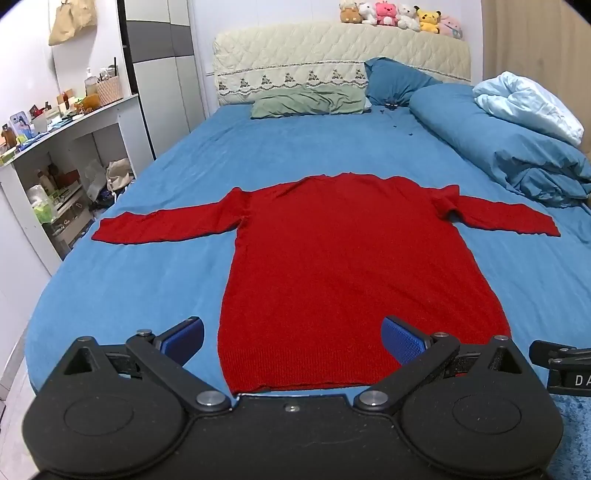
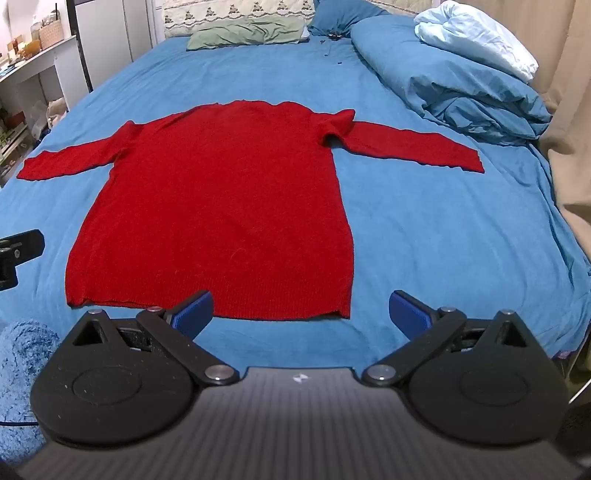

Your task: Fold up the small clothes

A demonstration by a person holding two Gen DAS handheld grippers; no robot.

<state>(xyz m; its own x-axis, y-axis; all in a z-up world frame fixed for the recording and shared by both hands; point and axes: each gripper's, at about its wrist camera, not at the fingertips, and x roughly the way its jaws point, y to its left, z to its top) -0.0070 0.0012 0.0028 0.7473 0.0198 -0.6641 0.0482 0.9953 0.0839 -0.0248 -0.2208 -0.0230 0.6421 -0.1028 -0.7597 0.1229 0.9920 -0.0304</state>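
Lying flat on blue bedsheet (image 1: pixel 166 288), red knit sweater (image 1: pixel 354 266) (sleeves spread), left gripper (image 1: pixel 293 338) and right gripper (image 2: pixel 301 310) gaping empty near hem, "DA" lettering legible on neighbouring gripper.

A wide bed (image 1: pixel 184 177) with a blue sheet fills most of the frame. At top centre stands a cream quilted headboard (image 1: pixel 332 51), a row of plush toys (image 1: pixel 399 16) along its top. Below it lie a green pillow (image 1: pixel 306 101) and a blue pillow (image 1: pixel 395 79). A rolled blue duvet (image 1: pixel 498 147) sits at the right (a pale blue one (image 1: pixel 524 107) rests on it). At the left, a white counter (image 1: pixel 85 118) carries clutter, with shelves (image 1: pixel 59 206) beneath. A wardrobe (image 1: pixel 159 66) stands at upper left against a white wall (image 1: pixel 26 66).
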